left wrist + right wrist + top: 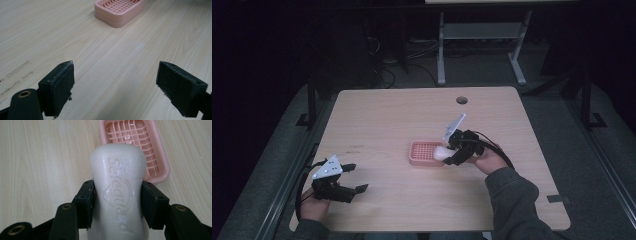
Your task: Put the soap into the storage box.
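Over the near edge of the pink soap dish point(150, 150), the right gripper point(117, 202) clamps a white soap bar point(117, 182) by its long sides; hard, glossy, probably slippery. Left gripper point(354, 179) gapes wide, empty.

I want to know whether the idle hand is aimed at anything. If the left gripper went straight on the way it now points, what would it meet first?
Probably the pink soap tray. In the left gripper view, the open left gripper has bare table ahead, then the tray slightly left of centre. Its height above the table is unclear, so it might touch the wood first.
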A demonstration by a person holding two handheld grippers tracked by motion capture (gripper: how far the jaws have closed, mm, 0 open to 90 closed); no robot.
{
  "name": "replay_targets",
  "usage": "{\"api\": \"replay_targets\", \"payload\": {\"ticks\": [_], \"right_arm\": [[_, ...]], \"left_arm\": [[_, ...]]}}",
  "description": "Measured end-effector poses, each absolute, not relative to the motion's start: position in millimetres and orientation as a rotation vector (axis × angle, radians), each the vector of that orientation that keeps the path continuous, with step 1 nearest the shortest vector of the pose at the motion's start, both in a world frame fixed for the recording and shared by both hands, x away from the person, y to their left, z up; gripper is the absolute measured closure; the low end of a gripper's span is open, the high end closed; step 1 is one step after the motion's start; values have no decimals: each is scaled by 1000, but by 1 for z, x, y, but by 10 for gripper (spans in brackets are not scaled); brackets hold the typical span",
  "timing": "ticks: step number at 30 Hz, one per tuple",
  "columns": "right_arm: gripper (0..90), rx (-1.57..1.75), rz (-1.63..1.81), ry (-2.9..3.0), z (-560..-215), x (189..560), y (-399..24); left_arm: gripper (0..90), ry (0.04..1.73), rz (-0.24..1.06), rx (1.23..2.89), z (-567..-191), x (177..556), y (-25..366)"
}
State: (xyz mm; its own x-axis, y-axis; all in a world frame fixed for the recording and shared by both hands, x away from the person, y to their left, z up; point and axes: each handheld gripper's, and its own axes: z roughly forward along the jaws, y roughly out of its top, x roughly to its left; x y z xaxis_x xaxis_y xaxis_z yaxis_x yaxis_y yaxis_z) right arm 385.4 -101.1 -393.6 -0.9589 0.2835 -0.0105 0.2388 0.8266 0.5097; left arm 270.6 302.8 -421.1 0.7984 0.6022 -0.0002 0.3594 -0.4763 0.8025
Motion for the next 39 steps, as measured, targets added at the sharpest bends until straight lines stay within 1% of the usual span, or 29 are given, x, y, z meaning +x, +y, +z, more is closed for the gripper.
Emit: {"api": "replay_targets", "payload": {"ticks": [7,39], "right_arm": [[484,413,781,2941,-396,393,-95],[484,349,786,2954,-377,415,-63]], "left_arm": [[148,709,355,2121,-421,271,303],[148,713,358,2111,-420,270,305]]}}
